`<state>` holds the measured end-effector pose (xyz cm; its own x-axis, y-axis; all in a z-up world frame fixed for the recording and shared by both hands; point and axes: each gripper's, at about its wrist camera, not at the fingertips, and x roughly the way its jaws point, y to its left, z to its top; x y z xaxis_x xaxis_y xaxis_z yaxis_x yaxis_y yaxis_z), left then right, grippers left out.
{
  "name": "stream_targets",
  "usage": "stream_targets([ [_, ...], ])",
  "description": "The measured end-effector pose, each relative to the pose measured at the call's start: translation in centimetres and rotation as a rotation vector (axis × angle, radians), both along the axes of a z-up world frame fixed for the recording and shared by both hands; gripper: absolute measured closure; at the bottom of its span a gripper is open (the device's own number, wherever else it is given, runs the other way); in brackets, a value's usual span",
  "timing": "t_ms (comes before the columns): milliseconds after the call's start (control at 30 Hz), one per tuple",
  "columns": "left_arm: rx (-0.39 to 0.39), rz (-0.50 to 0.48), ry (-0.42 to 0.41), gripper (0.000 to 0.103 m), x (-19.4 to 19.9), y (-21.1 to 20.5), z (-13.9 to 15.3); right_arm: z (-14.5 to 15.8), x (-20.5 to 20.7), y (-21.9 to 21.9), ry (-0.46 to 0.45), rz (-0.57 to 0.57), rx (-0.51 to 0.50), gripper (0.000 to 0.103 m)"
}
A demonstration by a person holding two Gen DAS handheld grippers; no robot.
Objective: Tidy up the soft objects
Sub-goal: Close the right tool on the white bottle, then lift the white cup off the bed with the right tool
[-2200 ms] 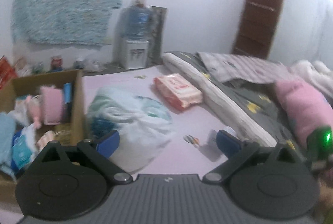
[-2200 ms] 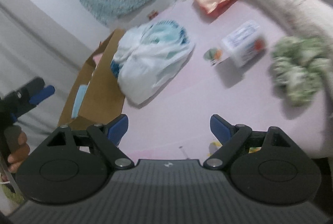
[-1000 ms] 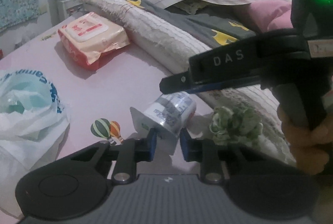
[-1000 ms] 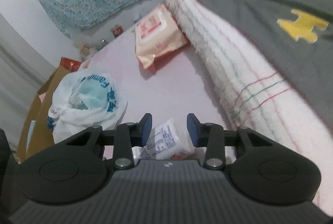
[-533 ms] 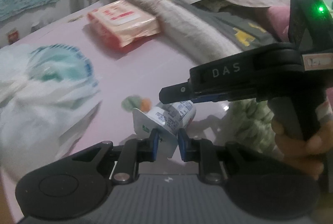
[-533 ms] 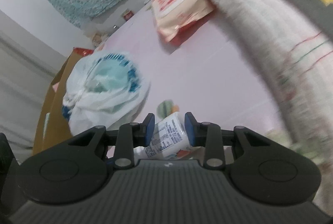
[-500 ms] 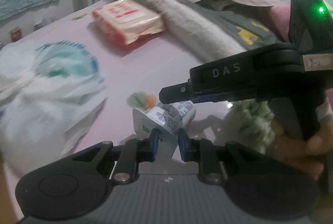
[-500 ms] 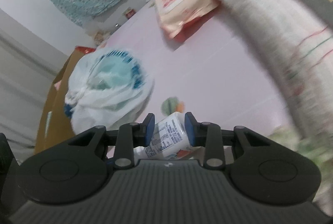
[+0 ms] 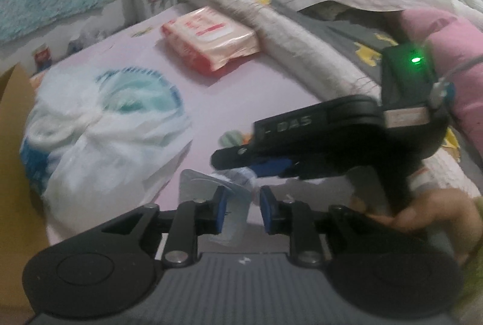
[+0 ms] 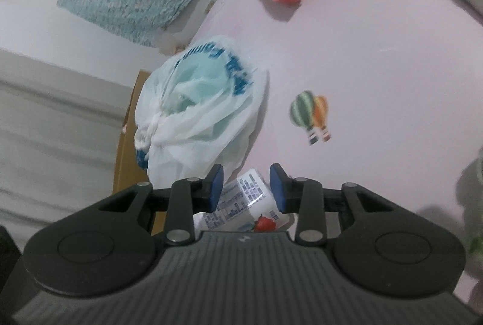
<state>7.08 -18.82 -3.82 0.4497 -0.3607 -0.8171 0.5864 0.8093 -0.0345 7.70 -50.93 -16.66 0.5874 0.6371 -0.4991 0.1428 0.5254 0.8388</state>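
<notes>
Small tissue pack in printed wrapper, held low over the pink bed sheet between both tools, its flat end flap lying between the jaws of the left gripper and its body between those of the right gripper; both pairs of jaws are opening, narrowly parted, and whether the pads still press on the pack cannot be told. The right gripper, with the hand on its handle, crosses the left wrist view from the right. Near the pack lie the knotted white plastic bag and, beyond it, the edge of the cardboard box; the red wipes packet lies well apart. Step in hand, by judgement: a handover or release of the pack. The next move calls for one secure grip and carriage to the box
</notes>
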Motion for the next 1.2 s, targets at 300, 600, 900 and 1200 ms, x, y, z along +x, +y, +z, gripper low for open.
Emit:
stream_targets([
  [300,-0.043,-0.046,-0.076,0.057,-0.2,-2.5,-0.2,2.0,-0.8,-2.4,-0.117,-0.108,-0.056,0.067],
  [600,0.028,-0.035,-0.165,0.024,-1.2,-1.3,-0.7,3.6,-2.1,-4.7,-0.173,-0.098,-0.077,0.052],
  [900,0.047,-0.051,-0.092,0.028,0.5,-1.3,-4.4,2.9,-2.3,-2.3,-0.126,0.006,-0.09,0.05],
  [1200,-0.012,-0.046,-0.087,0.043,2.5,-1.6,-6.0,1.9,-0.8,-1.7,-0.096,0.006,-0.092,0.059],
])
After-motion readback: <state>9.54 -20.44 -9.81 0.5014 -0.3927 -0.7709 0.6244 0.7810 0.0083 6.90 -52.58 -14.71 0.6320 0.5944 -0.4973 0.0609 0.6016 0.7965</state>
